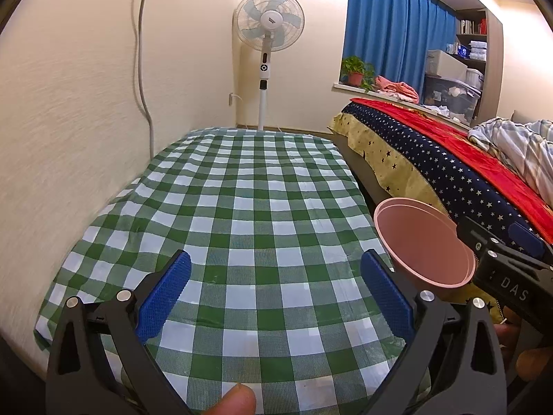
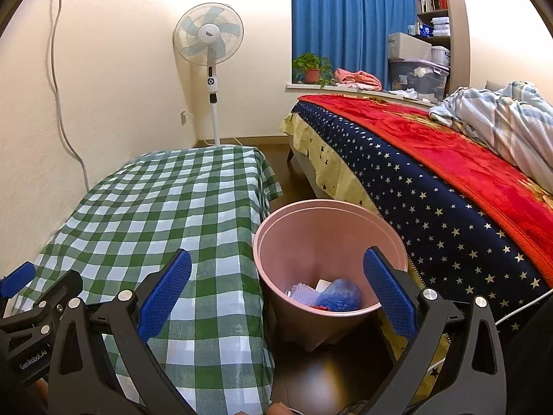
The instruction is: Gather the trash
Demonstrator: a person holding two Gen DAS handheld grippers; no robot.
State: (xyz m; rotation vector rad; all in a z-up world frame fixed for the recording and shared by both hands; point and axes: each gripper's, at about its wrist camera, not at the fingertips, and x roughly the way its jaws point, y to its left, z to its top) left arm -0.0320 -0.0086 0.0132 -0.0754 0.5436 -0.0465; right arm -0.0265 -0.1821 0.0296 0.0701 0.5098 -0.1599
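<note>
A pink trash bin (image 2: 328, 242) stands on the floor between the table and the bed; it also shows in the left wrist view (image 1: 425, 242). Inside lie a blue crumpled bag (image 2: 338, 295), a pale textured piece (image 2: 304, 294) and a bit of red. My right gripper (image 2: 276, 283) is open and empty, above the bin's left rim and the table edge. My left gripper (image 1: 274, 287) is open and empty above the green checked tablecloth (image 1: 242, 207). The right gripper's body shows at the right of the left wrist view (image 1: 508, 269).
A bed with a starry navy sheet and red blanket (image 2: 449, 180) runs along the right. A standing fan (image 2: 209, 41) is in the far corner. A window sill holds a potted plant (image 2: 311, 69) and pink cloth. Dark floor lies between table and bed.
</note>
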